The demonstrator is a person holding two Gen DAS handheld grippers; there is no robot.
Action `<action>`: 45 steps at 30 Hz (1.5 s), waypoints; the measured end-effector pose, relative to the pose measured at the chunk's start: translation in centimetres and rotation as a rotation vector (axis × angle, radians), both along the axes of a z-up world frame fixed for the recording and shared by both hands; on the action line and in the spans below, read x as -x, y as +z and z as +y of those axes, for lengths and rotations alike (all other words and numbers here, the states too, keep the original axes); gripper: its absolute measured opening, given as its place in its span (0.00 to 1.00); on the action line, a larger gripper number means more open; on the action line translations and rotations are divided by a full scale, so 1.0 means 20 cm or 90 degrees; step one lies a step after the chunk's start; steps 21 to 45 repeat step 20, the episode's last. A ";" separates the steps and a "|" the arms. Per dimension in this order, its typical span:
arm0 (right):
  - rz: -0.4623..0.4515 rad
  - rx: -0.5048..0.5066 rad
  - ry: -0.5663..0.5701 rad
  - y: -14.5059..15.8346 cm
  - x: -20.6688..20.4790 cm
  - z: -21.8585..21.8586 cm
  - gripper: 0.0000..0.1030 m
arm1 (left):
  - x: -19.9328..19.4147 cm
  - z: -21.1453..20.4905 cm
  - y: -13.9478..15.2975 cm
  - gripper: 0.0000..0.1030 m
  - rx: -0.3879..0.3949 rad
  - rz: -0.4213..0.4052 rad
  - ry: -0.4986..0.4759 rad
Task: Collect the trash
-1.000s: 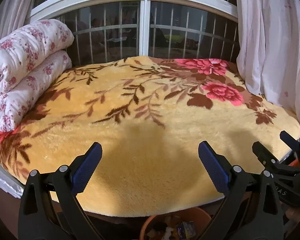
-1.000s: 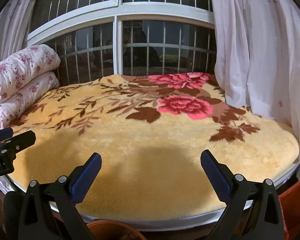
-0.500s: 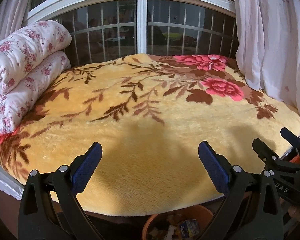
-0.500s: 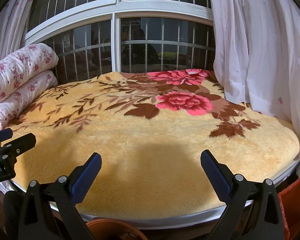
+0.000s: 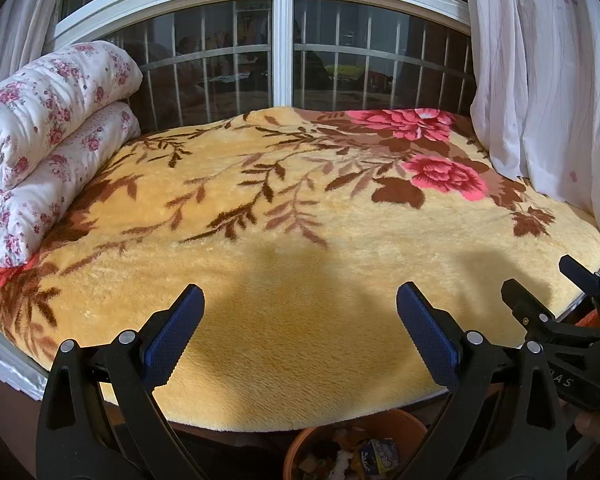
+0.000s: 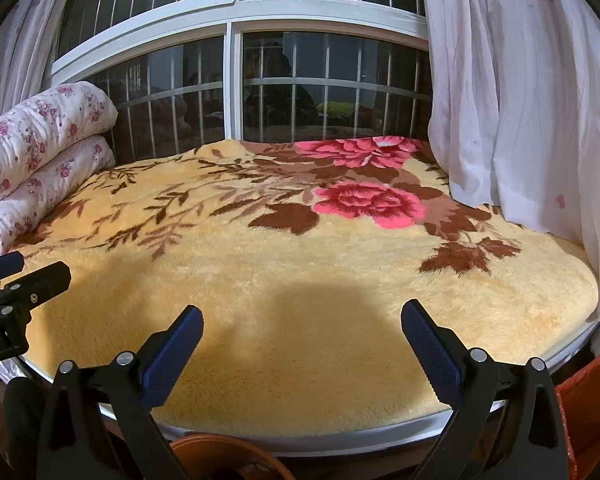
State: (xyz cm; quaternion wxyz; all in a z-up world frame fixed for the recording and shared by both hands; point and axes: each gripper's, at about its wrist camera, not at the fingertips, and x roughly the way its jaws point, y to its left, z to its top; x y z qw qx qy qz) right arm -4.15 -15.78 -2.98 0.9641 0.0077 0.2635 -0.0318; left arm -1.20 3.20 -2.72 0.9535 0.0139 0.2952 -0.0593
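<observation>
Trash lies in a round orange-brown bin at the bottom edge of the left wrist view, below the front lip of the bed: crumpled scraps and what may be a small blue-and-white printed carton, though the pieces are half cut off and hard to name.

At far left, a quilt of white cotton with small pink flowers is rolled into two fat padded folds, resting on the blanket against the window. The blanket is thick yellow plush with a soft nap, patterned in brown leafy sprays and large pink roses, and covers a bed with a rounded front edge. Behind it stands a white-framed window with metal bars and dark glass.

The left gripper is held level just above the near edge of the blanket, its black arms ending in ribbed blue pads set wide apart, with nothing between them. The right gripper sits beside it in the same pose, its jaws likewise spread and empty. Each gripper shows at the edge of the other's view.

At right, thin white curtains hang in loose folds, touching the blanket. An orange-red corner of something sits below the bed edge.
</observation>
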 end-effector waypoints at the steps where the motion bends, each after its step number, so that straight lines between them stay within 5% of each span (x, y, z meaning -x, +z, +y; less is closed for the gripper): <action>1: 0.000 0.000 0.000 0.00 0.00 0.00 0.95 | 0.00 0.00 0.00 0.92 0.000 0.001 -0.001; 45: 0.001 0.002 0.002 0.00 0.00 0.00 0.95 | -0.01 0.03 -0.03 0.92 0.015 0.012 0.007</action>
